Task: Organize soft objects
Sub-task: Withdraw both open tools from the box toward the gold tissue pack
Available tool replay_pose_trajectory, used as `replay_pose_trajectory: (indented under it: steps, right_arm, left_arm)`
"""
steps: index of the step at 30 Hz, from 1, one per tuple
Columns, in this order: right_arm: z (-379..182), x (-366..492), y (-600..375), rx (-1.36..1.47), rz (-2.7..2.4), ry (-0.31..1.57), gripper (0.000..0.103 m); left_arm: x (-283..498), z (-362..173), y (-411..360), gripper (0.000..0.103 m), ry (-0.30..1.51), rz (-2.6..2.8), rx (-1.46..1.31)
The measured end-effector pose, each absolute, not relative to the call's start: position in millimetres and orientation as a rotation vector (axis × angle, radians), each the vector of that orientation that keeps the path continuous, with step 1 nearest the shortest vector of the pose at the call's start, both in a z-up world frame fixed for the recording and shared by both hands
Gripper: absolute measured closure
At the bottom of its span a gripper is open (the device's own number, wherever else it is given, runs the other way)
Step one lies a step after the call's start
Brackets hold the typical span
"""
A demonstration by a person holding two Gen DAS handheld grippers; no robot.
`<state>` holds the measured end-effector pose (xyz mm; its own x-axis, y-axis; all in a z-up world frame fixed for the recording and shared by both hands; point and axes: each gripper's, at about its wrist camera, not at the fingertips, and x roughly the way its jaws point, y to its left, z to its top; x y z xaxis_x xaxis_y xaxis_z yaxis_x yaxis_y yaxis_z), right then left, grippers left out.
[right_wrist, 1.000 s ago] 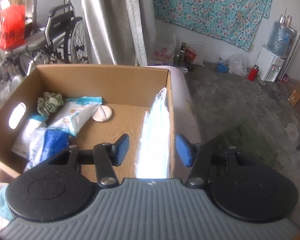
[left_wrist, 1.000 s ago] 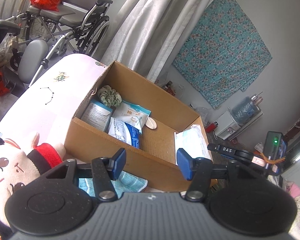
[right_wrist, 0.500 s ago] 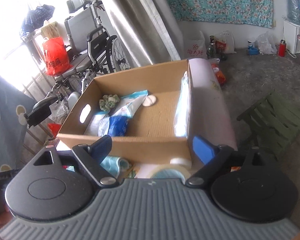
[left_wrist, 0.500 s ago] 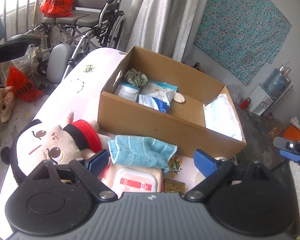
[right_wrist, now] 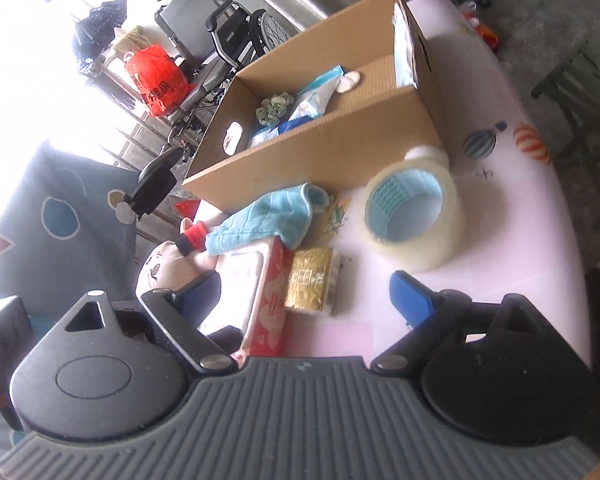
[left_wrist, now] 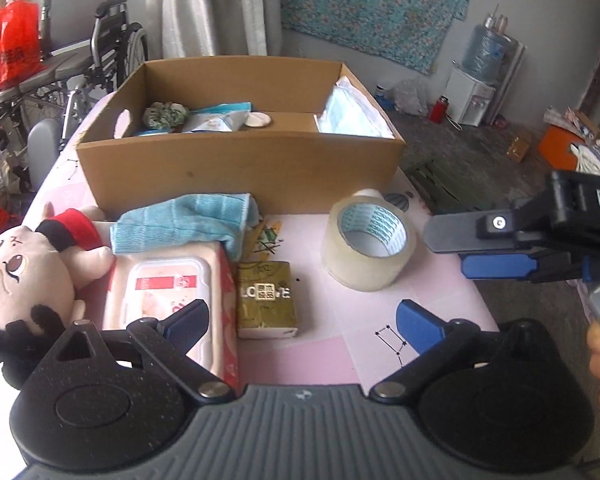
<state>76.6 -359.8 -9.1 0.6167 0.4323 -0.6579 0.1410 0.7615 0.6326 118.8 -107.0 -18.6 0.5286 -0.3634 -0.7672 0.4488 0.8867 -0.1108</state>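
- Left wrist view: the left gripper (left_wrist: 302, 326) fills the bottom of the frame, its jaws spread wide after just opening, nothing between them.
- Above it on the pink table (left_wrist: 332, 352) lie a wet-wipes pack (left_wrist: 168, 292), a gold tissue packet (left_wrist: 266, 300), a blue cloth (left_wrist: 184, 222) and a tape roll (left_wrist: 368, 238).
- A plush doll (left_wrist: 24, 280) lies at the left edge.
- The cardboard box (left_wrist: 240, 168) at upper centre holds packets and a green scrunchie (left_wrist: 165, 114).
- The right gripper (left_wrist: 496, 252) enters from the right edge.
- Right wrist view: the right gripper (right_wrist: 306, 296) sits low in frame, jaws wide after just opening, empty.
- The wipes pack, tissue packet and cloth sit centre; the box upper centre.
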Motion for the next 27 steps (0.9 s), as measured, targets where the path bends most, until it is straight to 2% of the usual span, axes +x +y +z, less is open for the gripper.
replay_pose_trajectory:
  steps: [5, 9, 16, 27]
  right_arm:
    - [-42, 93, -365, 0.827, 0.212, 0.985, 0.016]
    - [-63, 120, -366, 0.913, 0.254, 1.041, 0.017]
    - [-89, 152, -352, 0.935, 0.264, 1.112, 0.032]
    - [-111, 181, -338, 0.899, 0.252, 1.181, 0.034]
  left_arm:
    - [120, -46, -135, 0.01, 0.931, -0.524, 0.166]
    - [134, -64, -143, 0.01, 0.99, -0.497, 0.179]
    - [153, -87, -151, 0.01, 1.076, -0.449, 0.217]
    - [171, -106, -147, 0.01, 1.139, -0.431, 0.179]
